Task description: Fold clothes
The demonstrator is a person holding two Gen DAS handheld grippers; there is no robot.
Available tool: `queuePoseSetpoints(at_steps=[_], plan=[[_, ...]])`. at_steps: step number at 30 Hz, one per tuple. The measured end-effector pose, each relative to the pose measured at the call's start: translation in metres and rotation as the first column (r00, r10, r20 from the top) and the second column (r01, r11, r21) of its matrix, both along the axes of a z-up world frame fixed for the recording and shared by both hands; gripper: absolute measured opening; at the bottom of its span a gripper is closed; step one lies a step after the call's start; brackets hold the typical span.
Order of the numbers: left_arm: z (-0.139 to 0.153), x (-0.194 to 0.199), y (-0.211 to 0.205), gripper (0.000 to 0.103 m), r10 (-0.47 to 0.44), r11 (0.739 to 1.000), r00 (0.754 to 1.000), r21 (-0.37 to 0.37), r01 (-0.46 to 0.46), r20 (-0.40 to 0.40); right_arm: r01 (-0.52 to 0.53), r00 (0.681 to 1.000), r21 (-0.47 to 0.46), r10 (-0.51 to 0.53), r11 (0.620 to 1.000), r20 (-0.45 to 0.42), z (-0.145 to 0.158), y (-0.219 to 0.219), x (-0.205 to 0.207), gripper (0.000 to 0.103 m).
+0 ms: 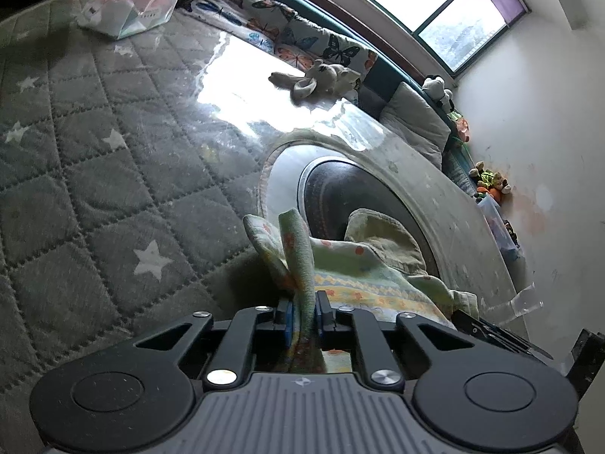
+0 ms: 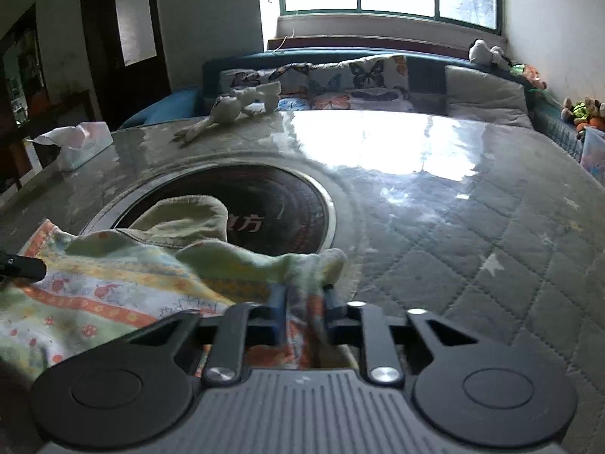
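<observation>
A small patterned garment (image 1: 363,265), pale green and yellow with orange stripes and ladybirds, lies crumpled on the table beside the round black hotplate (image 1: 332,196). My left gripper (image 1: 302,312) is shut on a bunched edge of it. In the right wrist view the same garment (image 2: 113,283) spreads to the left, partly over the hotplate (image 2: 272,204). My right gripper (image 2: 302,302) is shut on another bunched edge. The tip of the left gripper (image 2: 22,266) shows at the left edge.
The table is covered by a grey quilted star cloth (image 1: 94,189) under clear plastic. A tissue pack (image 2: 81,145) and a plush rabbit (image 2: 234,108) lie at the far side. Butterfly cushions (image 2: 340,83), a grey pillow and toys line the sofa beneath the window.
</observation>
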State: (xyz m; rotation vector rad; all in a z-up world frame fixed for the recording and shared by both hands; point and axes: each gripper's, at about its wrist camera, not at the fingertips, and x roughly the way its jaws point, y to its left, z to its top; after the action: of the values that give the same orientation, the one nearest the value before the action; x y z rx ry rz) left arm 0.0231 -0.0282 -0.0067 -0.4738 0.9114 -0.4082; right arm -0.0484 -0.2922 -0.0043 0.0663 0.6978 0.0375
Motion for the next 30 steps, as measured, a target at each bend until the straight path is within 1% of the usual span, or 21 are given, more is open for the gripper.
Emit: queuePoseSetpoints(at_steps=[5, 11, 15, 22, 30], plan=[[0.015, -0.003, -0.008, 0.009, -0.024, 1.0, 0.998, 0.016, 0.024, 0.053, -0.006, 0.998, 0.011, 0.005, 1.0, 0.063, 0.018, -0.001, -0.014, 0.012], [0.031, -0.004, -0.022, 0.009, -0.061, 0.998, 0.993, 0.033, 0.058, 0.102, -0.012, 0.99, -0.015, 0.014, 1.0, 0.141, 0.045, 0.002, -0.031, 0.012], [0.039, -0.001, -0.04, 0.009, -0.1, 0.994, 0.987, 0.052, 0.094, 0.125, 0.014, 0.984, -0.034, -0.008, 0.999, 0.176, 0.056, -0.004, -0.038, 0.012], [0.049, 0.009, -0.081, 0.009, -0.175, 0.982, 0.974, 0.094, 0.163, 0.141, 0.086, 0.977, -0.047, -0.074, 0.995, 0.202, 0.065, -0.03, -0.044, 0.012], [0.052, 0.027, -0.136, 0.009, -0.254, 0.962, 0.958, 0.135, 0.236, 0.135, 0.167, 0.965, -0.054, -0.152, 0.985, 0.212, 0.066, -0.07, -0.049, 0.012]])
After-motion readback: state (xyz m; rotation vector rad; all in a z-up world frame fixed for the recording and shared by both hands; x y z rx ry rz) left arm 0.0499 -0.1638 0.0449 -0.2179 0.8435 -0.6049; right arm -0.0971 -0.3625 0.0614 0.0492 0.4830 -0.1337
